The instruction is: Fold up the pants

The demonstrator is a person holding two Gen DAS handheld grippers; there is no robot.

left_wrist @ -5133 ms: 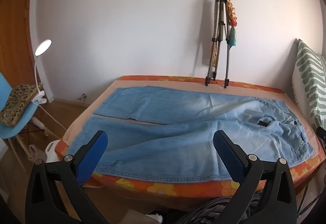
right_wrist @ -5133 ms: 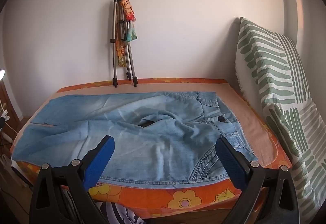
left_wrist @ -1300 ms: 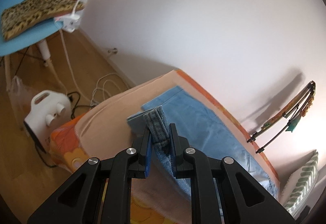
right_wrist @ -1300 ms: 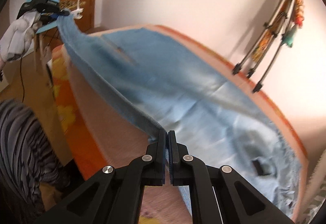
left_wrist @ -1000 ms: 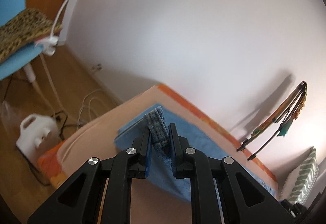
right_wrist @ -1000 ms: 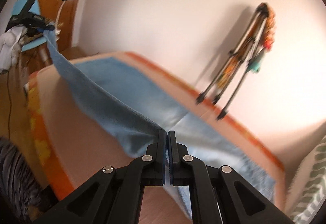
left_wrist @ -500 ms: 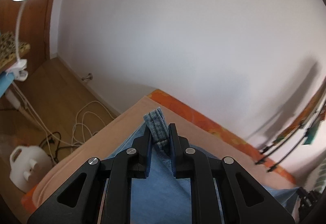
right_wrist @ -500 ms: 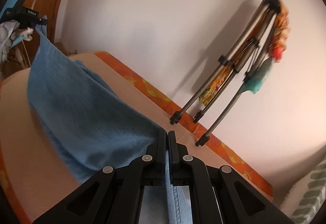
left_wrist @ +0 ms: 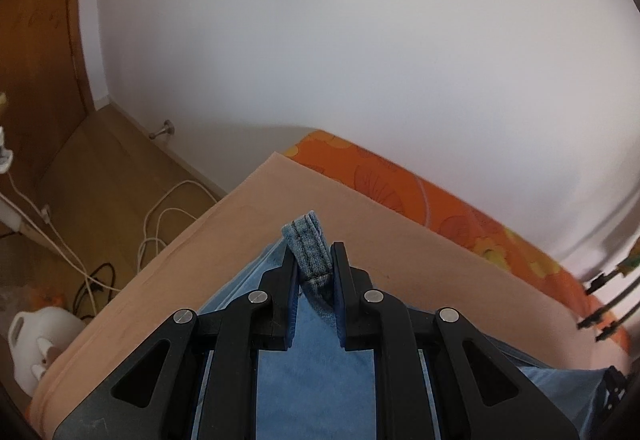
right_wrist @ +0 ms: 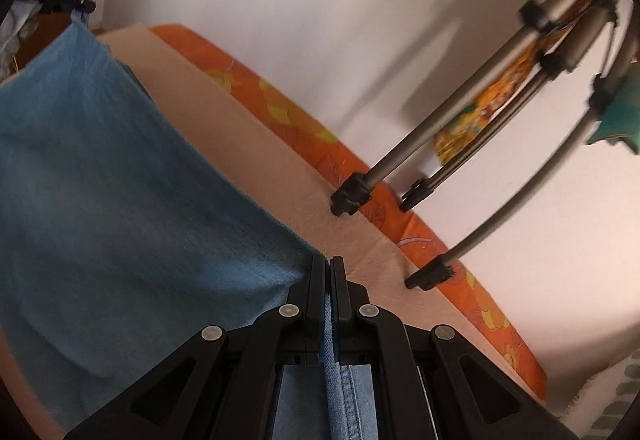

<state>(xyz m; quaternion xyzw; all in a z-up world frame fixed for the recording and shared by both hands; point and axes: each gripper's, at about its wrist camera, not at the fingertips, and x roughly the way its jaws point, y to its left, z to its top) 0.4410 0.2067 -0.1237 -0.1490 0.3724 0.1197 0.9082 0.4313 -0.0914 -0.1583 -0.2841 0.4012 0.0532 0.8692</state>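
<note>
White wall (left_wrist: pixel 360 40), wooden floor (left_wrist: pixel 100 168) with cables (left_wrist: pixel 160 216), orange-flowered bed (left_wrist: pixel 400 184), tripod (right_wrist: pixel 460 128) against the wall.

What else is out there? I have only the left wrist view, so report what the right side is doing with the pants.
Observer: The right gripper is shut on a seamed edge of the pants.
Operator: Give me the cloth's state between the two grippers.
Observer: It hangs as a raised sheet from the right gripper toward the left gripper, above the beige cover.
Operator: Name any obstacle ahead of the right gripper.
Observer: A tripod stands at the bed's far edge; its black feet rest just past the fingertips.
</note>
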